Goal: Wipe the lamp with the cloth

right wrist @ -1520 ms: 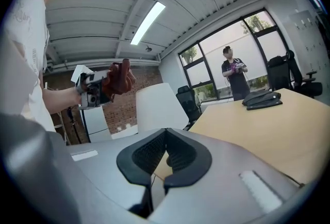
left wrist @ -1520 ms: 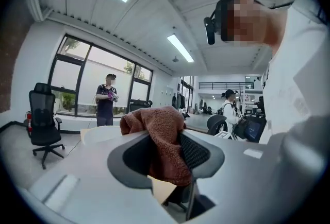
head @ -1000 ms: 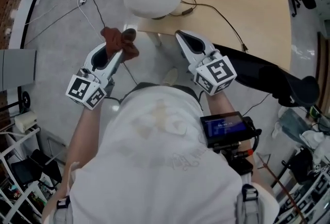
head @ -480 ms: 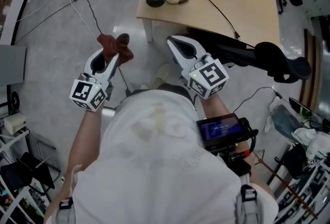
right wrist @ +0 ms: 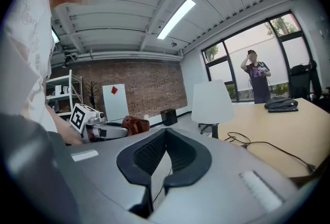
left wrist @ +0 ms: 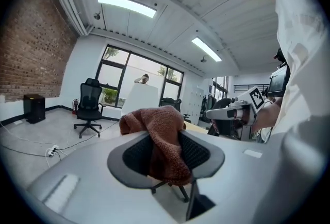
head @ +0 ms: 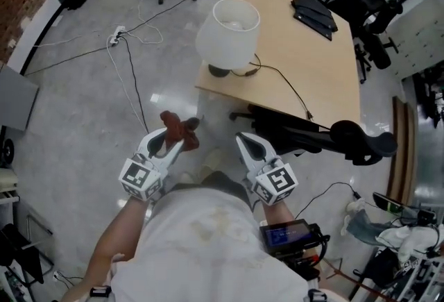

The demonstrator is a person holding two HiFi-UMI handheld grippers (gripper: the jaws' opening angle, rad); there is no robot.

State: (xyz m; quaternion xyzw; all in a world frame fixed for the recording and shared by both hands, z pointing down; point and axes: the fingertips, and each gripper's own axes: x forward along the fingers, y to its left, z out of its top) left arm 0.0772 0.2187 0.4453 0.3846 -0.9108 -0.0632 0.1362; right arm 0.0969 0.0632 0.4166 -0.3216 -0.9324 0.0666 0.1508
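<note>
1. The grey floor (head: pixel 83 106) fills most of the head view, with cables trailing over it. The person stands on it, set back from the furniture.
2. The wooden desk (head: pixel 312 57) lies ahead and to the right, with a black office chair (head: pixel 326 134) just beside its near edge.
3. The lamp (head: pixel 229 33) stands upright on the desk's near left corner. It has a white shade over a dark base, its long axis is vertical, and its cord runs off across the desk top.
4. The right gripper (head: pixel 248 142) is held out in front of the body. Its jaws are closed tip to tip with nothing between them, and its own view shows the lamp a little right of its line.
5. The left gripper (head: pixel 172 142) is alongside it, with its jaws clenched on the cloth.
6. The cloth (head: pixel 178 128) is a rust-brown bunch that pokes out past the jaw tips and hangs down between the pads.
7. The lamp lies ahead of both pairs of jaws and well apart from them, up and to the right of the left gripper. The right gripper looks slightly nearer, but the cloth rides on the left. The coming move therefore probably carries the left gripper forward and rightward to the shade.
</note>
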